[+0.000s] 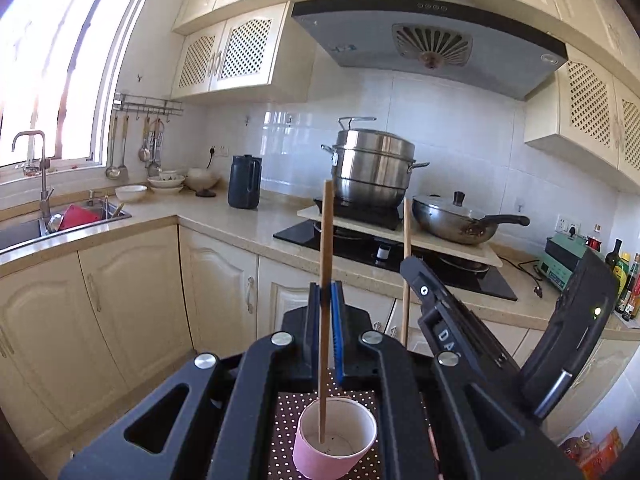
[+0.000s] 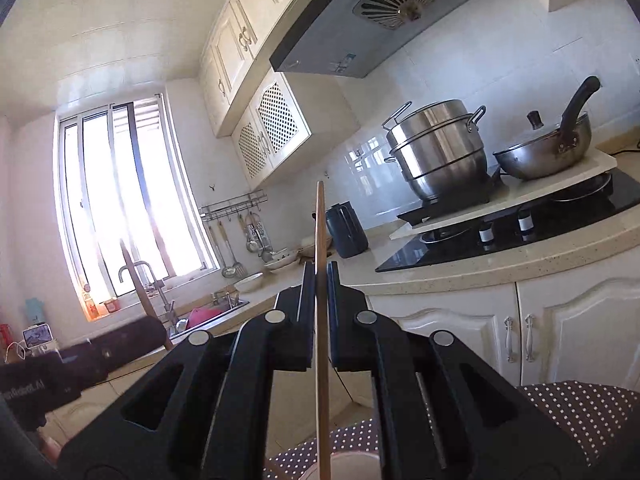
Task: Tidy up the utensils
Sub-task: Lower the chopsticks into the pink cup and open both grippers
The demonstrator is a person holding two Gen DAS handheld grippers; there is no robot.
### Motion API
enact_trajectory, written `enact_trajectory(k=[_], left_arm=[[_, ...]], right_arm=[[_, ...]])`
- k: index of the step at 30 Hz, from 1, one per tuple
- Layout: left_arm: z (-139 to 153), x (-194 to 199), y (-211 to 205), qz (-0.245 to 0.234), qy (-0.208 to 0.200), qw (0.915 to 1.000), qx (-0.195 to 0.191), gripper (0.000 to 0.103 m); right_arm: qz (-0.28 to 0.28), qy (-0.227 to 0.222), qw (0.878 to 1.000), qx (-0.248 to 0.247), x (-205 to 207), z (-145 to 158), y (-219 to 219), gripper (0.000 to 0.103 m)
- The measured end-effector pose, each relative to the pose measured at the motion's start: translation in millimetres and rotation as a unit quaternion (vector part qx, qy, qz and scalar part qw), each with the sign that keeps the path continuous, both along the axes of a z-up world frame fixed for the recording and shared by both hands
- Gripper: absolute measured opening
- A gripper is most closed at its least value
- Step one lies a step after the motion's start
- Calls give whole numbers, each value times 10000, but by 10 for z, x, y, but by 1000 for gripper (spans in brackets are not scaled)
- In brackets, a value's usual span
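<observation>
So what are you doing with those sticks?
A person is sorting chopsticks with two hand-held grippers. The left gripper is shut on one chopstick, held upright with its lower end inside a pink cup on a dotted cloth. The right gripper is shut on a second chopstick, also upright, just beside the cup.

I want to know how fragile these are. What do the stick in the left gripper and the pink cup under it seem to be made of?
Chopstick: probably wood or bamboo; matte tan, straight, no shine.
Pink cup: seemingly paper or thin card; a thin rolled rim and dull white inside, though matte plastic is possible.
</observation>
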State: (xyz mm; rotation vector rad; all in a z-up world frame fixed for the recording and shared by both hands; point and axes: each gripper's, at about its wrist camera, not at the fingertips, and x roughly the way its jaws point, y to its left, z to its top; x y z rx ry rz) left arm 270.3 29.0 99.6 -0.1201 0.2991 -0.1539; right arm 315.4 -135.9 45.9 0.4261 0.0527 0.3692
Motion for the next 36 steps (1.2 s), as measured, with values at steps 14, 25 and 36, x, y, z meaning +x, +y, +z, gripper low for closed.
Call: enact_trajectory(k=[14,25,36], left_arm=[[-561,458,21,108,659,9977,137,6],[-628,483,5,102,591,9980,219,6],[-659,457,-13,284,461,9976,430,7]], right_arm=[[430,200,9988,-114,253,-354,98,6],[489,16,9983,-312,311,-373,200,6],[642,336,9959,-533,216,-510,131,7]])
